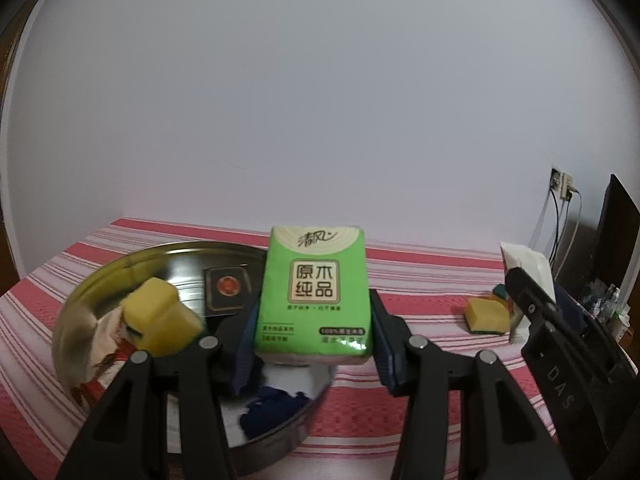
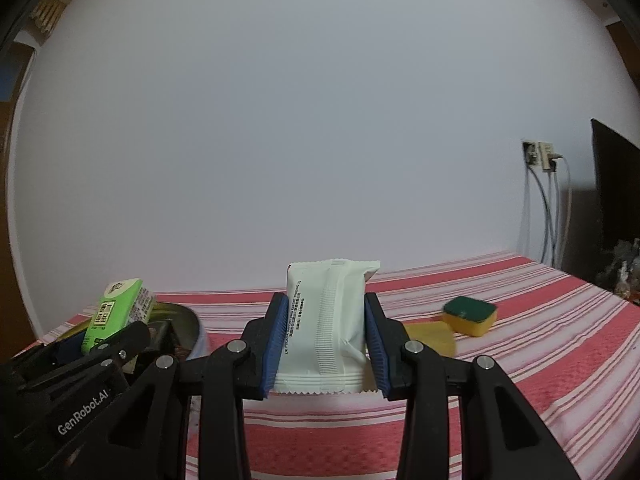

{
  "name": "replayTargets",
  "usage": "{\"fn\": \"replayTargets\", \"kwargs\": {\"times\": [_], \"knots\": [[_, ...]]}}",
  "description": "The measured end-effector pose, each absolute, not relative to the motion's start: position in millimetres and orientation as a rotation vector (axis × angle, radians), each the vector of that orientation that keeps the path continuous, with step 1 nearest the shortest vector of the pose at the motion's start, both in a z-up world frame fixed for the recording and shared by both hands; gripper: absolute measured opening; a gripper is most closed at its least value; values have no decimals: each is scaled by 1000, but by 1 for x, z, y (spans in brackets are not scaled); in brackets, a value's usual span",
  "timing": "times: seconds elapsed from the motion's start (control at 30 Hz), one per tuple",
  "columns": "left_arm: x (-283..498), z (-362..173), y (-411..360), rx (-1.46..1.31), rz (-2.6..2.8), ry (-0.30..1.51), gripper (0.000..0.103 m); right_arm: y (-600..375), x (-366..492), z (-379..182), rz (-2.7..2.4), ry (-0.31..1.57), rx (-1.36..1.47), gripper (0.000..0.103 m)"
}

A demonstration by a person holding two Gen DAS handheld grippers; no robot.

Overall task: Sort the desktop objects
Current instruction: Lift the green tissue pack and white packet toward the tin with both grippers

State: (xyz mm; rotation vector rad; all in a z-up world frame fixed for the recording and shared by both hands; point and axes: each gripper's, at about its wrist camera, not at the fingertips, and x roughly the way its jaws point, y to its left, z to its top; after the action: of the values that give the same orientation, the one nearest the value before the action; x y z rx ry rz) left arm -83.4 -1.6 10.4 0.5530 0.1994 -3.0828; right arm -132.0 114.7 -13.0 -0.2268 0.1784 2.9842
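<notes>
My left gripper (image 1: 314, 344) is shut on a green tissue pack (image 1: 314, 292) and holds it upright above a round metal tray (image 1: 80, 300). The tray holds a yellow sponge (image 1: 160, 316), a dark card box (image 1: 226, 290), a crumpled wrapper (image 1: 96, 344) and a dark blue item (image 1: 272, 408). My right gripper (image 2: 326, 352) is shut on a white sealed packet (image 2: 326, 328), held above the striped cloth. The left gripper with the green pack (image 2: 116, 316) shows at the left of the right wrist view. The right gripper with the white packet (image 1: 524, 268) shows at the right of the left wrist view.
A yellow and green sponge (image 2: 472, 314) lies on the red striped tablecloth (image 2: 520, 360) at the right, next to a flat yellow piece (image 2: 432, 336). It also shows in the left wrist view (image 1: 486, 314). A dark monitor (image 2: 616, 200), wall socket and cables stand at the far right.
</notes>
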Motion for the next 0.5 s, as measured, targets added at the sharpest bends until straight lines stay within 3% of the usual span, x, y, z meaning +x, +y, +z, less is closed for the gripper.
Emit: {"fn": "replayTargets", "kwargs": {"times": [0.5], "knots": [[-80, 11, -61, 550, -2956, 261, 49, 55, -152, 8, 3153, 164, -232, 41]]}}
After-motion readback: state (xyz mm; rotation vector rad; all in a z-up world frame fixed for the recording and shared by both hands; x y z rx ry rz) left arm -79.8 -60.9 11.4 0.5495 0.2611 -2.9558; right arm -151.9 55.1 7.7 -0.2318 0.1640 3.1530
